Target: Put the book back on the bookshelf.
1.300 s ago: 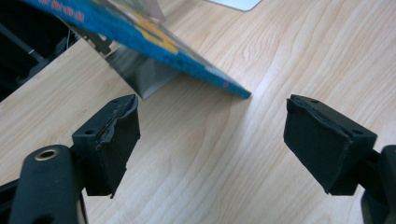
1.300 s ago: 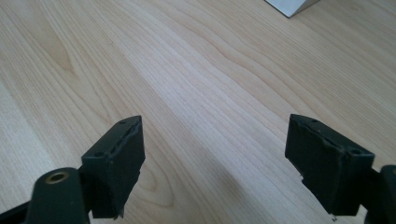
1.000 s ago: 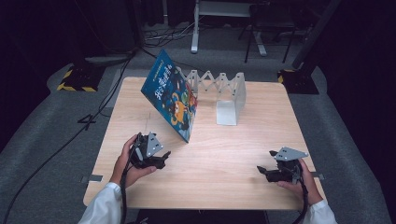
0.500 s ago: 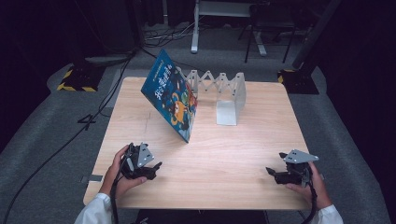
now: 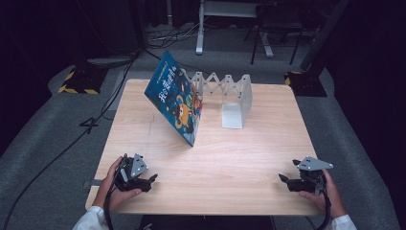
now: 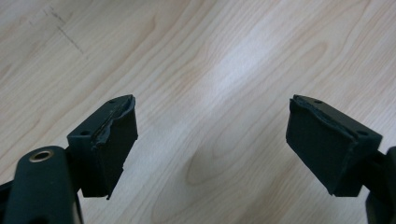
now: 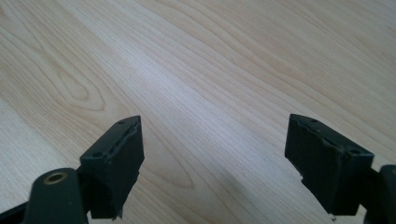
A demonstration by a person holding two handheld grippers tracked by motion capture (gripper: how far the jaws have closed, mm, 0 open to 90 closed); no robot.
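Note:
A blue picture book (image 5: pixel 176 103) stands tilted on the wooden table (image 5: pixel 249 153), leaning toward a white folding book rack (image 5: pixel 230 98) behind it. My left gripper (image 5: pixel 152 180) rests low at the table's front left, held in a hand, jaws wide apart. In the left gripper view its black pads (image 6: pixel 109 144) frame only bare wood, so my left gripper (image 6: pixel 210 144) is open. My right gripper (image 5: pixel 283 180) sits at the front right, pointing left. The right gripper view shows my right gripper (image 7: pixel 212 158) open too, with nothing between the pads (image 7: pixel 322 158).
The table (image 6: pixel 215 60) carries a faint pencil mark near the left gripper. Black cables run across the grey floor (image 5: pixel 57 139) at the left. A white stand (image 5: pixel 230 19) and dark equipment stand behind the table.
Both hands have drawn back toward the table's front edge. The left gripper moved left and down toward the front corner; the right one slid a little right. Book and rack stayed put.

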